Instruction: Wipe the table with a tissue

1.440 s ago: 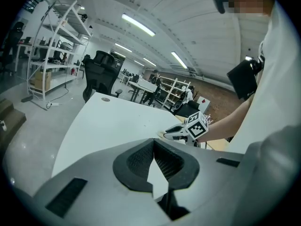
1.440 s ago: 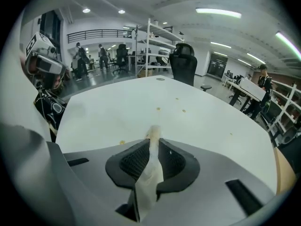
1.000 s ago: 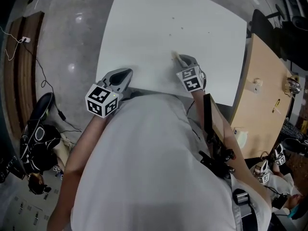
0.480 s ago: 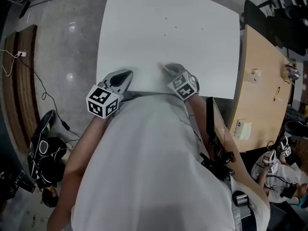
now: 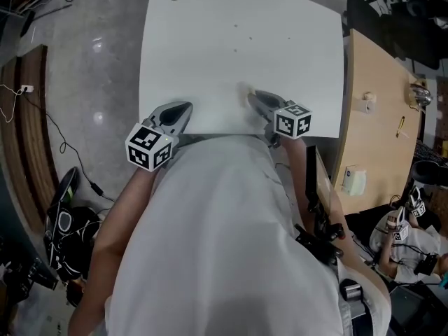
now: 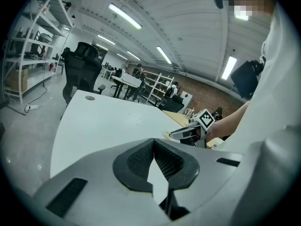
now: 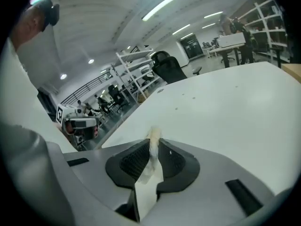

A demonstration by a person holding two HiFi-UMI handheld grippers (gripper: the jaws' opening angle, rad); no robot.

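The right gripper view shows the right gripper (image 7: 151, 149) pinching a crumpled white tissue (image 7: 152, 142). The tissue stands between the ribbed pads, and its end pokes out past the tips. From the head view that tissue (image 5: 245, 89) is only a pale fleck at the tip of the right gripper (image 5: 253, 96), over the near edge of the white table (image 5: 210, 40). Neither view settles whether it touches the surface.

The left gripper view shows the left gripper (image 6: 154, 144) with its tips pressed together and nothing held. Bare table shows through the gap below the pads. The head view shows this gripper only from above, at the table's near edge and well to the left of the right one.

Each gripper view also catches the other gripper off to the side, with its marker cube (image 6: 205, 118). The head view adds the grey floor (image 5: 91, 82) to the left and a wooden desk (image 5: 378, 117) to the right.
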